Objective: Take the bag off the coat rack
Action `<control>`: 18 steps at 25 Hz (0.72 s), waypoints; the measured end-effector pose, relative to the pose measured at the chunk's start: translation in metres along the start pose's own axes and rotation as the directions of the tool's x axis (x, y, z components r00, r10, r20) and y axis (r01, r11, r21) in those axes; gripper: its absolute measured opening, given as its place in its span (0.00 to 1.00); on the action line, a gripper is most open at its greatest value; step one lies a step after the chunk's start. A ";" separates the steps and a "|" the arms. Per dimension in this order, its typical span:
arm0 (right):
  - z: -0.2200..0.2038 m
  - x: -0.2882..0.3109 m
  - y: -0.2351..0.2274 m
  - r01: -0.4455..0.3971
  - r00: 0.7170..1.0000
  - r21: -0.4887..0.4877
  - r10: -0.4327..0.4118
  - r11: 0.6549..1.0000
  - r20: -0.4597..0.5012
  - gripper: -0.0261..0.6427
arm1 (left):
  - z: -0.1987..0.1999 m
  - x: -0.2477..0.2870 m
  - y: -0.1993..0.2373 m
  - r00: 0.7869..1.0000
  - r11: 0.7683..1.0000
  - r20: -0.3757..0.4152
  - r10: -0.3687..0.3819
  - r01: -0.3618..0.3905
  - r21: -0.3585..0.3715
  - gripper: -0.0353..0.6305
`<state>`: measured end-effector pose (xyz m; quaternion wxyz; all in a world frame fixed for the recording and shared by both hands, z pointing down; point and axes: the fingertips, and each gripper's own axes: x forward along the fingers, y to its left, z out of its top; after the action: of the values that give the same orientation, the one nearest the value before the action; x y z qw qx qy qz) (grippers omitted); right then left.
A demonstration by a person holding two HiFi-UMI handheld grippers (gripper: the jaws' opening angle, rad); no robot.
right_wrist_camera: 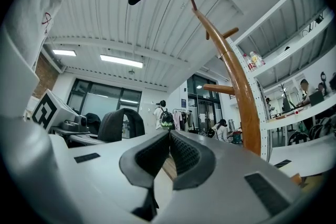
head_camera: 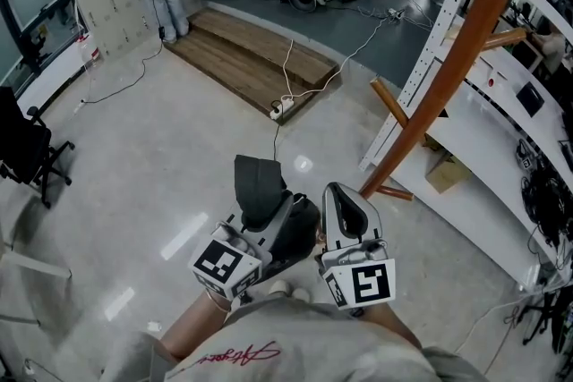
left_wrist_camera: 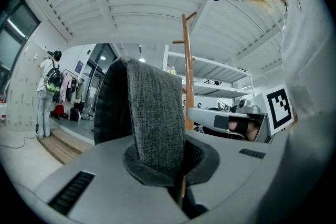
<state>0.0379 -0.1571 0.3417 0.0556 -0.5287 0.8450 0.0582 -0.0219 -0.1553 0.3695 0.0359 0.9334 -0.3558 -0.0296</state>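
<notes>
The bag's grey woven strap (left_wrist_camera: 152, 118) stands up out of my left gripper (left_wrist_camera: 181, 168), whose jaws are shut on it. From above, the same dark strap (head_camera: 255, 183) rises in front of my left gripper (head_camera: 279, 208), with more dark bag fabric (head_camera: 300, 233) bunched beside it. The strap arches clear of the wooden coat rack (head_camera: 461, 49), which stands to the right. My right gripper (head_camera: 347, 199) is beside the left one, near the rack's base. Its pads (right_wrist_camera: 184, 152) are pressed together with nothing between them. The rack's curved pole (right_wrist_camera: 239, 86) rises just right of my right gripper (right_wrist_camera: 169, 147).
A white perforated shelf unit (head_camera: 430, 40) stands behind the rack, with a cardboard box (head_camera: 446, 173) at its foot. A low wooden platform (head_camera: 255, 58) and a power strip (head_camera: 282, 108) with cables lie ahead. A black office chair (head_camera: 27, 152) is at left. People are at the far end.
</notes>
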 end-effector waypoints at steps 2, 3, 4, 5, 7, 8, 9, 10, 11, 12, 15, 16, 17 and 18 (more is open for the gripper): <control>0.001 0.000 0.000 0.003 1.000 -0.011 -0.003 1.000 0.001 0.06 | 0.001 0.000 0.001 1.000 1.000 0.003 -0.003 0.003 0.000 0.08; 0.001 0.000 0.001 0.005 1.000 -0.017 -0.005 1.000 0.002 0.06 | 0.001 0.000 0.002 1.000 1.000 0.003 -0.002 0.002 0.000 0.08; 0.002 0.000 0.001 0.006 1.000 -0.024 -0.006 1.000 0.003 0.06 | 0.001 0.000 0.004 1.000 1.000 0.002 0.000 0.000 0.001 0.08; 0.002 0.000 0.002 0.007 1.000 -0.028 -0.007 1.000 0.002 0.06 | 0.001 0.000 0.006 1.000 1.000 0.002 0.003 -0.003 0.002 0.08; 0.002 0.001 0.002 0.008 1.000 -0.032 -0.008 0.999 -0.001 0.06 | 0.002 0.000 0.010 1.000 1.000 0.004 0.003 -0.003 0.008 0.08; 0.001 0.001 0.001 0.010 1.000 -0.033 -0.011 0.999 -0.004 0.06 | 0.002 0.001 0.010 1.000 1.000 0.006 0.000 0.000 0.012 0.08; 0.001 0.002 0.000 0.013 1.000 -0.033 -0.013 0.999 -0.004 0.06 | 0.002 0.001 0.010 1.000 1.000 0.007 -0.005 0.004 0.016 0.08; 0.001 0.002 -0.001 0.015 1.000 -0.034 -0.015 0.999 -0.003 0.06 | 0.003 0.002 0.009 1.000 1.000 0.007 -0.009 0.009 0.020 0.08; 0.002 0.003 -0.001 0.015 1.000 -0.034 -0.015 0.999 -0.001 0.06 | 0.003 0.003 0.009 1.000 1.000 0.007 -0.011 0.011 0.024 0.08; 0.002 0.004 -0.001 0.015 1.000 -0.035 -0.015 0.999 0.000 0.06 | 0.004 0.003 0.010 1.000 1.000 0.005 -0.011 0.010 0.027 0.08; 0.003 0.005 0.000 0.013 1.000 -0.037 -0.013 0.999 0.000 0.06 | 0.007 0.003 0.013 1.000 1.000 0.005 -0.005 0.005 0.028 0.08; 0.002 0.006 0.000 0.012 1.000 -0.037 -0.013 0.999 0.000 0.06 | 0.007 0.003 0.014 1.000 1.000 0.007 -0.004 0.004 0.027 0.08; 0.002 0.006 0.000 0.011 1.000 -0.037 -0.011 0.999 -0.001 0.06 | 0.008 0.003 0.014 1.000 1.000 0.008 -0.001 0.001 0.026 0.08; 0.001 0.007 0.000 0.010 1.000 -0.038 -0.010 0.999 0.000 0.06 | 0.009 0.003 0.015 1.000 1.000 0.009 0.000 -0.001 0.025 0.08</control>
<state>0.0349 -0.1632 0.3393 0.0457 -0.5338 0.8412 0.0737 -0.0304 -0.1690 0.3620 0.0225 0.9336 -0.3565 -0.0291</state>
